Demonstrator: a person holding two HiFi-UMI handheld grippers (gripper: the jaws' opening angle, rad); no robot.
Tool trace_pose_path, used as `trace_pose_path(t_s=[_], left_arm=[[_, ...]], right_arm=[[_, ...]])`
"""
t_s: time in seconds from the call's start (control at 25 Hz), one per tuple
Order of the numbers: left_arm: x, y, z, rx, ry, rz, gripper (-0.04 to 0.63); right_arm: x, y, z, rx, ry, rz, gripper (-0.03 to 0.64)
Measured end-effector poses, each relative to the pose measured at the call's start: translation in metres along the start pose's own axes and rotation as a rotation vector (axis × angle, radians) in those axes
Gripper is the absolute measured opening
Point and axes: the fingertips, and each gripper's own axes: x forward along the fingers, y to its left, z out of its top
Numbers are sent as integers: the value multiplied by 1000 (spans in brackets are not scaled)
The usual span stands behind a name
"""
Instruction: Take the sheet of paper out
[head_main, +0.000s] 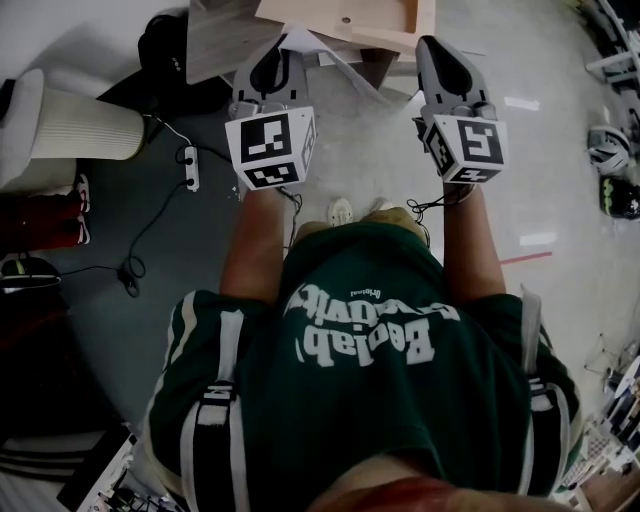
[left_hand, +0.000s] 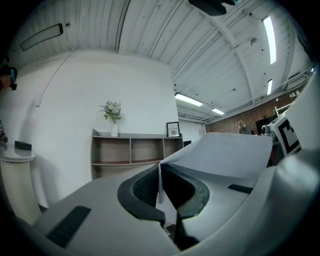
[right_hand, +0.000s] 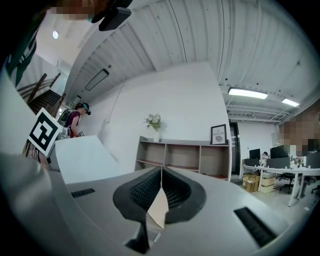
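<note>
Between the shut pads (left_hand: 143, 187) of the left gripper (left_hand: 161, 172), an edge of the sheet of paper (left_hand: 227, 155) is being pinched; a corner is being clamped by the right gripper (right_hand: 161, 175). In the head view, its span between them is being barely shown, near a wooden box (head_main: 382, 22).

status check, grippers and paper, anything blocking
Left gripper shut on sheet of paper, right gripper shut on it too. Sheet curved between them. Light wooden piece just beyond.

Left tool (left_hand: 160, 171) pinching sheet of paper (left_hand: 235, 155), shelf (left_hand: 132, 150) beyond
</note>
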Motion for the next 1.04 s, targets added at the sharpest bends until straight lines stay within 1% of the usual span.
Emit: trace_pose_path(t_s=[0.4, 0.6, 1.04], left_arm=[[5, -3, 1, 7, 8, -6, 20], [9, -7, -2, 2, 15, -13, 20], [10, -12, 2, -8, 10, -34, 20]], right_arm=[[-1, -9, -2, 30, 7, -27, 34], [-3, -14, -9, 32, 16, -31, 34], [-4, -14, -3, 26, 17, -37, 34]])
